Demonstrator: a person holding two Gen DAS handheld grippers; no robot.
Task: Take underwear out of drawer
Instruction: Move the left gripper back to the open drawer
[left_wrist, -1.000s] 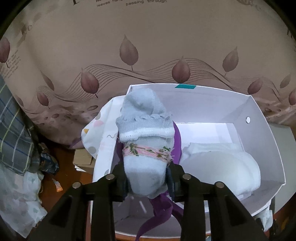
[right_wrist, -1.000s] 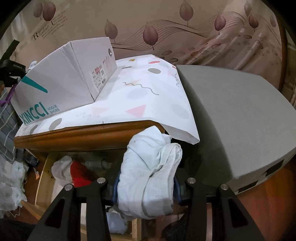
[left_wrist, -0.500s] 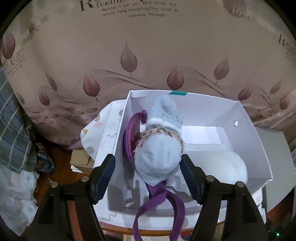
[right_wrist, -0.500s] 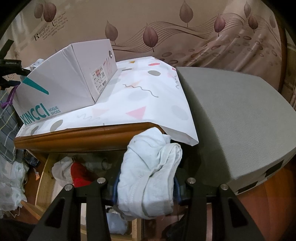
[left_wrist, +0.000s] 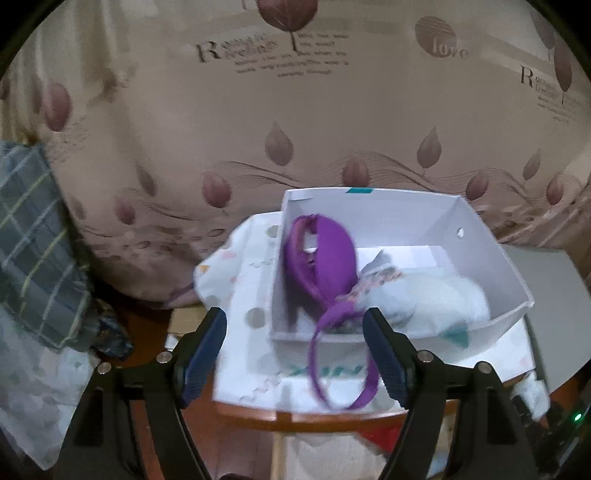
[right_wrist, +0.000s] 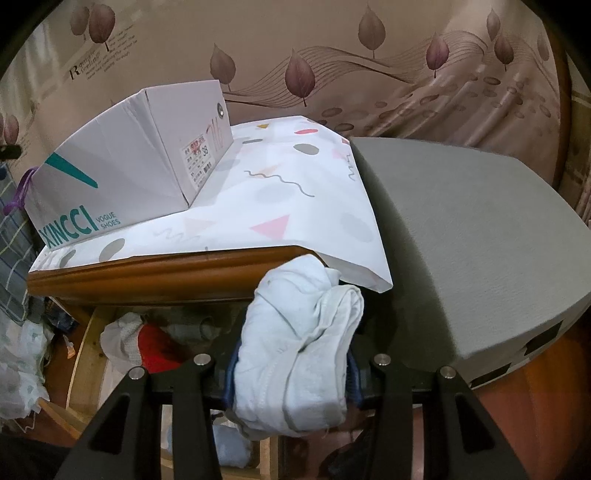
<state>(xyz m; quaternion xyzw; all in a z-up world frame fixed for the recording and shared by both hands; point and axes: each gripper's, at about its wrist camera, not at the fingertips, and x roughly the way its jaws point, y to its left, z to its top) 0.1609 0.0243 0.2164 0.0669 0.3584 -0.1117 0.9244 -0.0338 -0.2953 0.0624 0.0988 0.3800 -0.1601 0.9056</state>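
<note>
Shoebox (left_wrist: 491, 258) on the table: purple bra (left_wrist: 325, 266) and pale bundle (left_wrist: 424, 295) (blurred, probably underwear) inside. Left gripper (left_wrist: 295, 343) tilted down short of the box, jaws just opened, nothing between. Right gripper (right_wrist: 291, 373) angled down over open drawer (right_wrist: 88, 339), pinching white underwear (right_wrist: 295, 350).

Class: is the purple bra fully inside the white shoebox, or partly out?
Partly out: the purple bra sits in the white shoebox, but its strap loops over the front wall.

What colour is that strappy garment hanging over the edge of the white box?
Purple. The strappy garment shows best in the left wrist view, its strap looping over the white box.
</note>
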